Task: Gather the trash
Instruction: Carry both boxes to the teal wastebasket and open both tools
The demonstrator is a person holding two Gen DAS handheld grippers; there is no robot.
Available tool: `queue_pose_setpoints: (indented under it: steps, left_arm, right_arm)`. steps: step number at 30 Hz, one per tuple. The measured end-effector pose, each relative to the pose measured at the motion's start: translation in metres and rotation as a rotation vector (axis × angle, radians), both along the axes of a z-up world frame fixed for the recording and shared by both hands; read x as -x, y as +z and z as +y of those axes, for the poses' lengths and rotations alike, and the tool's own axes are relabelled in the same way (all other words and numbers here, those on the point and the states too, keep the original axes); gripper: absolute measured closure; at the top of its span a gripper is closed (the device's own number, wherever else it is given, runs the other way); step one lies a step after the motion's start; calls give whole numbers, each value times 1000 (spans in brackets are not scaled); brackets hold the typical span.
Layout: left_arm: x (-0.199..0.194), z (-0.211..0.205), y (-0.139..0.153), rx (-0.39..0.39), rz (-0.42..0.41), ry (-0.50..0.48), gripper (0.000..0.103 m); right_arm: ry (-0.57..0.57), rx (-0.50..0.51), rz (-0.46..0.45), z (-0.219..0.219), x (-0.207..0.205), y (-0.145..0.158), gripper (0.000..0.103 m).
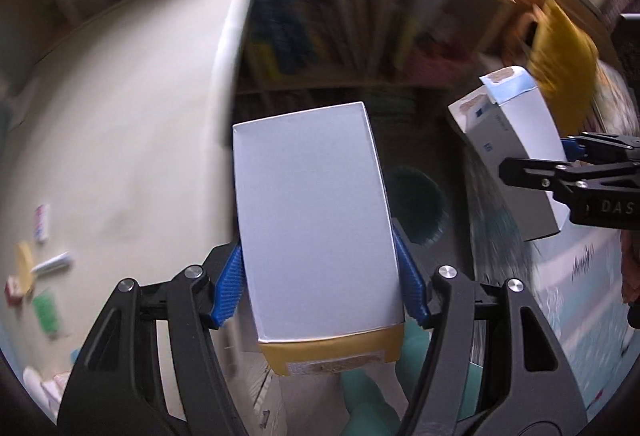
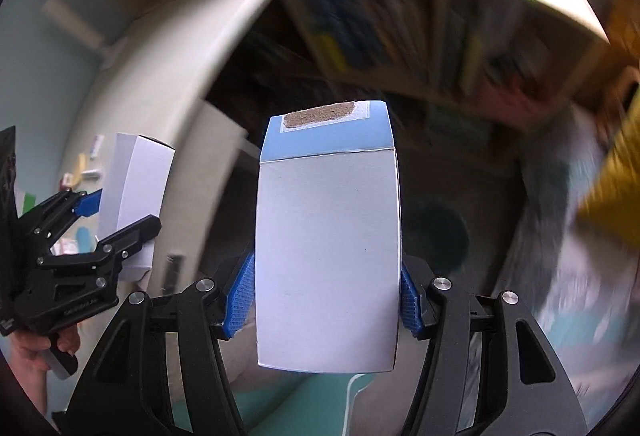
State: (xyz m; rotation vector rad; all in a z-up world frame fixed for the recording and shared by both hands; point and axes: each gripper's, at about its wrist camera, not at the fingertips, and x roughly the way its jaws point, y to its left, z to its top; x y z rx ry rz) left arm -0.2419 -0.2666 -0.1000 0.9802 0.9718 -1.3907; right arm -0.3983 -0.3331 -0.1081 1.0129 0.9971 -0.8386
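Heavy motion blur behind everything; the shelving [image 1: 340,35] at the back is a smear of colours, contents unreadable; a dark round opening [image 1: 416,207] below your boxes could be a bin but you can't confirm it; a yellow blurred shape [image 1: 560,51] at upper right is not identifiable. On the pale counter [image 1: 120,139] to the left, several small items [image 1: 36,272] are too smeared to count or name.

Boxes: two, one per gripper. Your left gripper [image 1: 320,284] has its jaws pinching a white box [image 1: 316,228] on both long sides, blue pads [image 1: 230,284] pressed flat against it; the box has a plain white face and a gold end nearest the camera with a torn strip on it; its lower end is cut off by the gripper body. Your right gripper [image 2: 326,296] has its jaws pinching a white-and-blue carton [image 2: 328,256], blue pads [image 2: 242,296] tight on both sides; white body, light blue top flap with a brown torn glue strip; the bottom edge hangs free.

Both boxes are held in the air, off the counter, well apart from each other. In the right wrist view your hand [image 2: 36,352] shows only partly at the lower left edge.
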Motion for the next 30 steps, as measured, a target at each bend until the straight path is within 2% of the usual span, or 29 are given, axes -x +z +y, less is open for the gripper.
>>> queue_pose_setpoints:
  steps: [3,7,11,15,22,28,29,30]
  left_arm:
    - [40,-18,-25,-57,17,-56,41]
    - [85,-48,-62,-129,52,-113,41]
    - [130,-65,-96,-235,50,-147,41]
    - [165,-83,-132,-301,44,-175,41]
    - [199,-95,-181,-375,4,-223,41]
    - [204,-103,-212,-437,-6,-241,40]
    - [204,-105,-217,-451,-9,-244,36]
    - [203,-106,-223,-465,-30,-232,22]
  right_arm:
    - [-67,-80,-11,-8,40,-31,43]
    - [-94,-163,-7,-18,82,-71,43]
    - [-135,-264,-27,-38,111,-116,43]
    - [-161,-348,-30,-55,134,-160,43]
    - [-208,-446,-39,-72,160,-218,43]
    - [-220,-470,-55,-80,164,-243,41]
    - [-223,-477,-63,-83,164,-248,41]
    - [-225,-482,-68,-84,164,-251,33]
